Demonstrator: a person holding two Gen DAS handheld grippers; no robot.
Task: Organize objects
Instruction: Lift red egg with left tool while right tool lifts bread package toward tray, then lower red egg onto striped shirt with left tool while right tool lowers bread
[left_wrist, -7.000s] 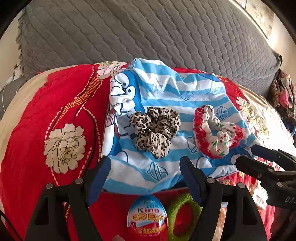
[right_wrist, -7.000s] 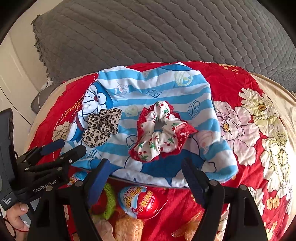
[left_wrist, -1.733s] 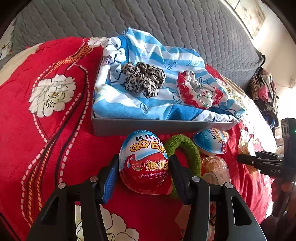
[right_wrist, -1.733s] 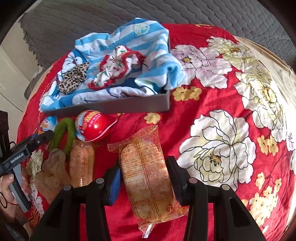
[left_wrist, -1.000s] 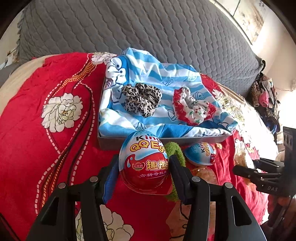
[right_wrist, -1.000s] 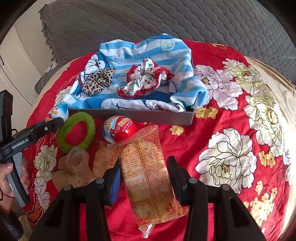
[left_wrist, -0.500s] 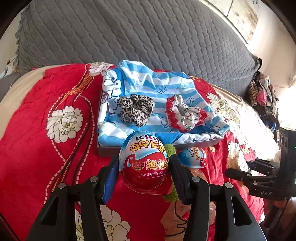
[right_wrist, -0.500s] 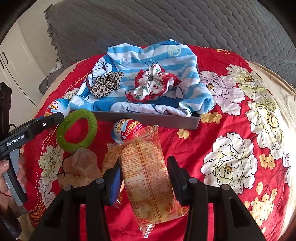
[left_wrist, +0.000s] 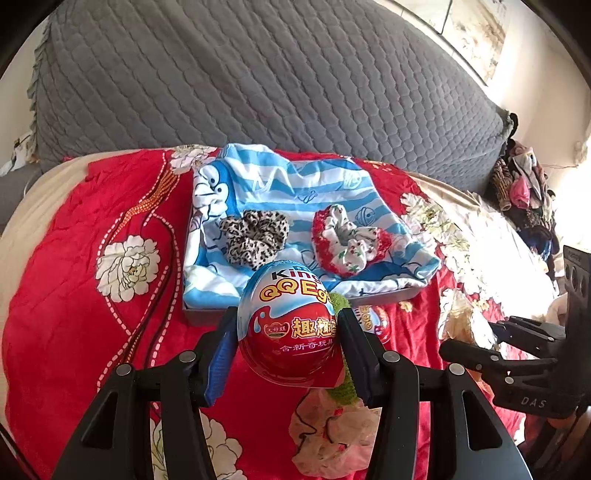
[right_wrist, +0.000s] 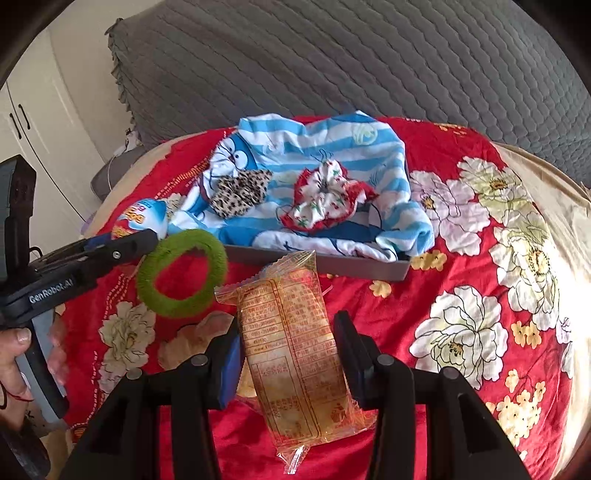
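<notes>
My left gripper (left_wrist: 288, 332) is shut on a red and blue toy egg (left_wrist: 288, 321), held up above the red bedspread. In the right wrist view the same gripper (right_wrist: 147, 230) shows at the left with the egg (right_wrist: 142, 218). My right gripper (right_wrist: 288, 354) is shut on a clear orange snack packet (right_wrist: 291, 343), also held off the bed. A grey tray (right_wrist: 321, 262) lined with a blue striped cloth holds a leopard scrunchie (left_wrist: 255, 238) and a red and white scrunchie (left_wrist: 345, 240). On the bed before the tray lies a green ring (right_wrist: 181, 273).
A second toy egg (left_wrist: 373, 319) lies by the tray, half hidden behind my left finger. A crumpled clear packet (left_wrist: 332, 435) lies near me. A grey quilted headboard (left_wrist: 258, 74) rises behind the tray. A person's hand (right_wrist: 14, 343) grips the left handle.
Both grippers have risen with the egg and the packet still in them. The tray and the bed items now sit farther off and lower in both views.
</notes>
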